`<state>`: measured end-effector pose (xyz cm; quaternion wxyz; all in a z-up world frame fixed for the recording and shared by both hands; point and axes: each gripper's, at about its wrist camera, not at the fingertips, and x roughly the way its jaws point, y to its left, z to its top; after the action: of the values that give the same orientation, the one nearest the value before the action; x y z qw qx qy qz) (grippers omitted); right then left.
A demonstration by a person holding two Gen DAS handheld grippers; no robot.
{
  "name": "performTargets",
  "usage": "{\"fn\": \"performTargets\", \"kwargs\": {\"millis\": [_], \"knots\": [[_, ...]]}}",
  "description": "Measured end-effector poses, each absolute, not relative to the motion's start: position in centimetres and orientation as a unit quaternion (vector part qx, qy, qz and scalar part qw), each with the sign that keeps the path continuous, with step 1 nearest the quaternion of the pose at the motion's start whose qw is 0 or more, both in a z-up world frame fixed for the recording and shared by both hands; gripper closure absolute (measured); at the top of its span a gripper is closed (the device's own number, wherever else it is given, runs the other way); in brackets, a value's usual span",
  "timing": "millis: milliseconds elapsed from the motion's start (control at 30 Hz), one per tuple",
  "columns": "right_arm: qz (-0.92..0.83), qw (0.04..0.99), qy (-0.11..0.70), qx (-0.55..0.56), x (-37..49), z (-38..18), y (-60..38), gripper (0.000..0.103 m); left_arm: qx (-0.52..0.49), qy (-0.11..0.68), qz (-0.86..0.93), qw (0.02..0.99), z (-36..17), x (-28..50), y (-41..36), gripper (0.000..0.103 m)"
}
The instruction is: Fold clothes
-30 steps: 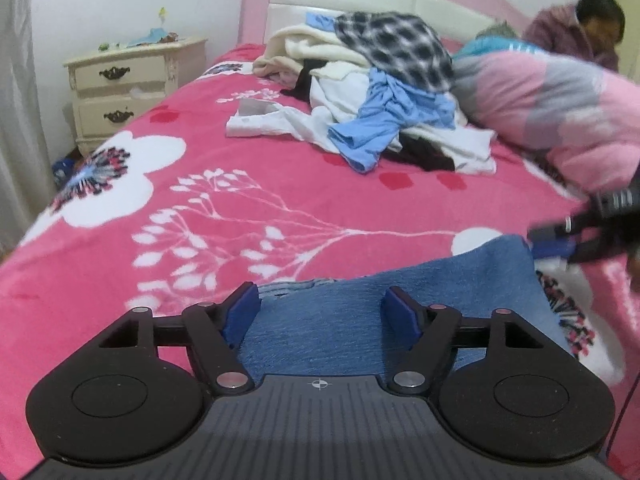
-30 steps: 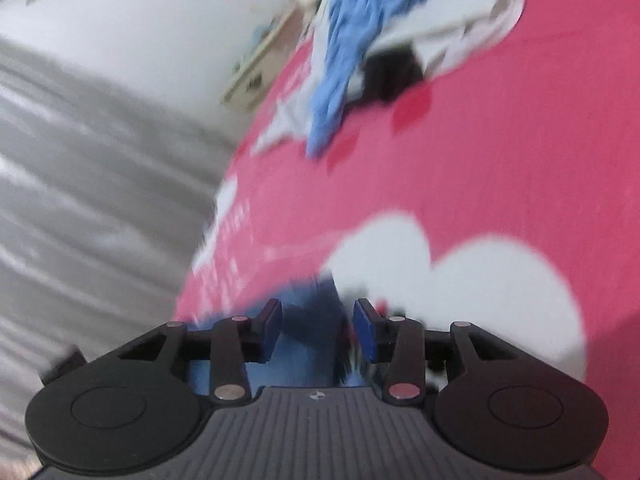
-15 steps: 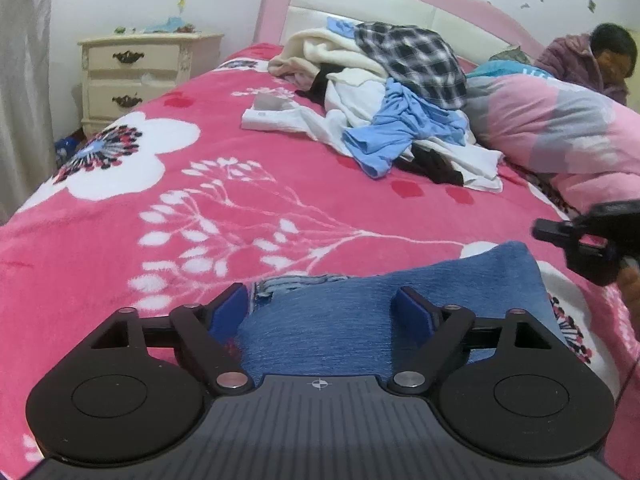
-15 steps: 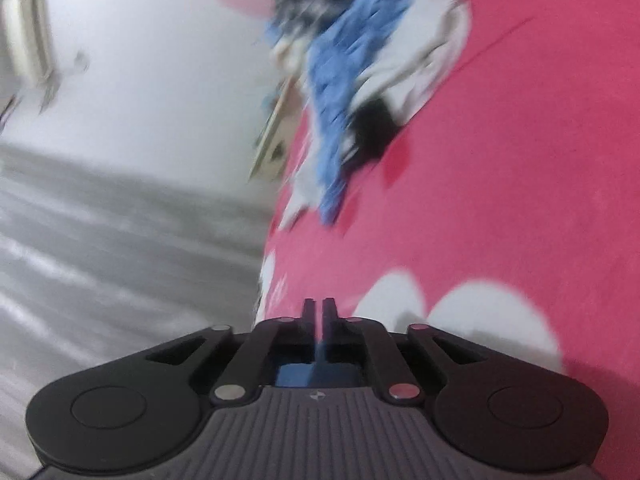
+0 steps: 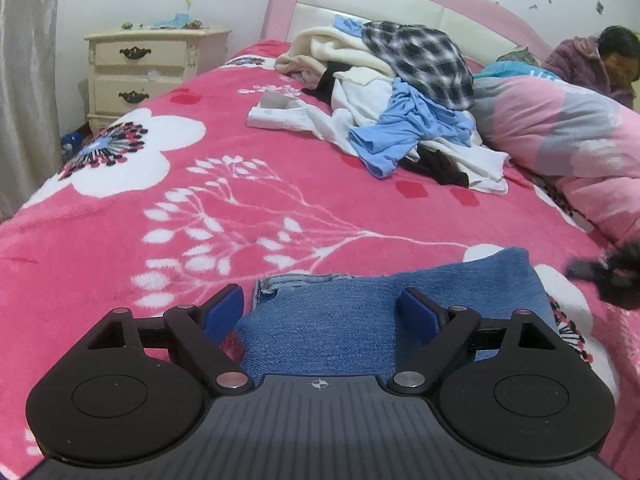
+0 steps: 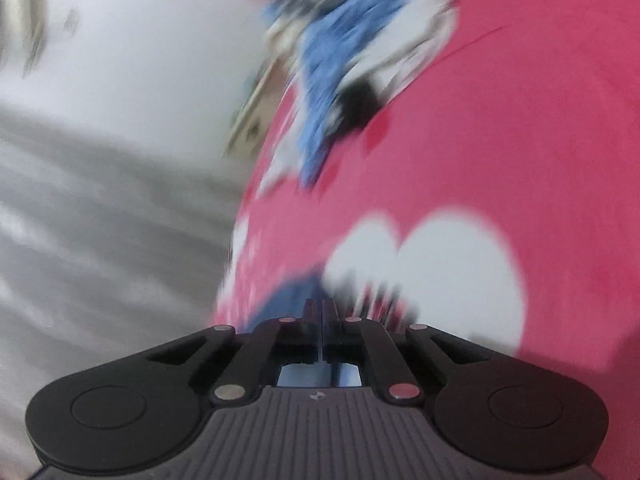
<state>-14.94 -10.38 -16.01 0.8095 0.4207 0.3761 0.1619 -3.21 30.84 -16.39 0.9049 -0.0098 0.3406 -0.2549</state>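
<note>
Folded blue jeans (image 5: 360, 320) lie flat on the pink flowered blanket (image 5: 200, 208) at the near edge of the bed. My left gripper (image 5: 320, 310) hovers right over them, open wide, its blue pads (image 5: 224, 308) clear of the denim. My right gripper (image 5: 608, 276) shows as a dark blur to the right of the jeans, apart from their edge. In the blurred right wrist view the right gripper (image 6: 322, 312) is shut, with no cloth visible between the fingertips and a strip of jeans (image 6: 288, 296) just left of them.
A heap of unfolded clothes (image 5: 400, 92), with a light blue shirt (image 5: 412, 132) in front, lies near the headboard. A rolled pink and grey quilt (image 5: 560, 132) fills the right side, with a person (image 5: 600, 60) behind it. A cream nightstand (image 5: 156, 68) and a curtain (image 5: 24, 80) stand left.
The right gripper's jaws went from half open around the jeans' edge to fully shut, and it drew away to the right. The left gripper's jaws spread a little wider.
</note>
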Motion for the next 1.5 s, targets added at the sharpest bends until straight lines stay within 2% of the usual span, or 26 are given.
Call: {"fn": "performTargets", "kwargs": {"millis": [100, 267, 333, 533, 633, 733, 800, 933, 1067, 1267, 1367, 1467, 1500], "knots": [[0.193, 0.838, 0.400, 0.318, -16.8, -14.1, -5.6, 0.099, 0.006, 0.327, -0.232, 0.916, -15.1, -3.9, 30.8, 0.018], [0.175, 0.869, 0.447, 0.120, -21.4, -14.1, 1.2, 0.100, -0.004, 0.316, -0.202, 0.927, -13.0, -5.6, 32.8, 0.020], [0.156, 0.862, 0.463, 0.132, -22.5, -13.8, 1.0, 0.099, -0.010, 0.311, -0.199, 0.929, -12.0, -6.5, 34.1, 0.020], [0.196, 0.885, 0.401, 0.131, -22.1, -12.3, 5.1, 0.099, 0.014, 0.328, -0.235, 0.915, -11.7, -10.0, 35.3, 0.020], [0.219, 0.875, 0.428, 0.056, -23.6, -14.2, 8.2, 0.097, 0.043, 0.363, -0.226, 0.903, -13.9, -10.8, 35.1, 0.020], [0.226, 0.851, 0.470, 0.053, -24.0, -15.9, 9.1, 0.097, 0.017, 0.383, -0.215, 0.898, -15.6, -10.4, 36.0, 0.018], [0.228, 0.857, 0.460, 0.050, -24.2, -15.4, 9.2, 0.097, 0.005, 0.387, -0.216, 0.897, -15.6, -10.1, 36.3, 0.017], [0.238, 0.880, 0.404, 0.079, -24.2, -13.0, 8.2, 0.097, 0.029, 0.379, -0.219, 0.899, -15.1, -10.2, 35.9, 0.017], [0.223, 0.903, 0.355, 0.094, -24.4, -11.4, 7.1, 0.097, 0.052, 0.360, -0.211, 0.907, -13.6, -11.3, 35.8, 0.021], [0.182, 0.911, 0.361, 0.084, -23.0, -12.4, 7.1, 0.097, 0.072, 0.313, -0.242, 0.915, -10.4, -14.4, 36.1, 0.021], [0.177, 0.906, 0.376, 0.085, -22.2, -13.4, 7.4, 0.096, 0.078, 0.324, -0.259, 0.906, -11.2, -15.2, 35.9, 0.028], [0.173, 0.898, 0.398, 0.074, -21.6, -14.9, 7.7, 0.095, 0.080, 0.353, -0.263, 0.894, -12.7, -15.4, 35.6, 0.047], [0.174, 0.898, 0.396, 0.076, -21.8, -15.0, 7.7, 0.095, 0.079, 0.361, -0.263, 0.891, -13.1, -15.4, 35.6, 0.048]]}}
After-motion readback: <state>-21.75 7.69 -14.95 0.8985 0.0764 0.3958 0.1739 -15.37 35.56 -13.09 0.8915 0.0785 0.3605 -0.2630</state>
